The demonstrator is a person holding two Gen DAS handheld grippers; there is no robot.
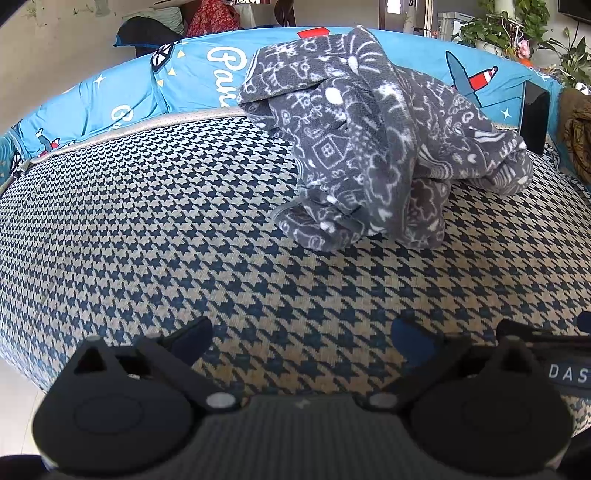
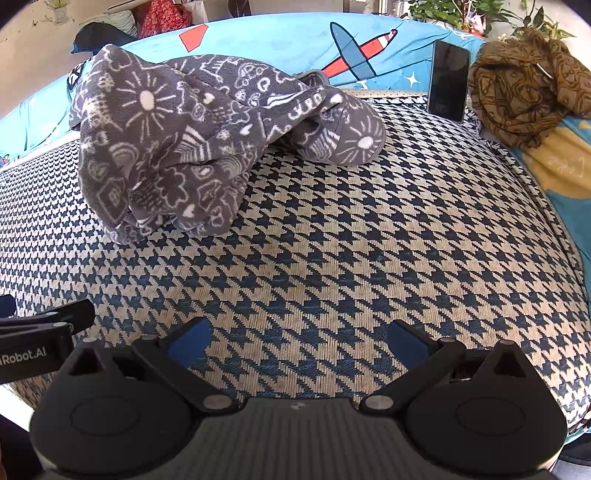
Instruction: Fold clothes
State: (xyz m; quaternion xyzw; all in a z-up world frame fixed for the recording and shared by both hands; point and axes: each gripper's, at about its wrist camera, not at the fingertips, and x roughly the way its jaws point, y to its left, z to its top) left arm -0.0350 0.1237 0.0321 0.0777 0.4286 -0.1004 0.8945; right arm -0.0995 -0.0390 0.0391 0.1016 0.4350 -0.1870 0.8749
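A grey fleece garment with white doodle prints lies crumpled in a heap at the back of a houndstooth-covered cushion. In the right wrist view the same grey garment sits at the upper left of the cushion. My left gripper hovers open over the cushion's front edge, well short of the garment, with nothing between its blue-padded fingers. My right gripper is also open and empty, beside the left one. The left gripper's side shows at the right view's left edge.
A black phone leans upright against the blue airplane-print backrest. A brown patterned cloth is bundled at the far right. Potted plants stand behind the backrest. The floor shows beyond the cushion's left edge.
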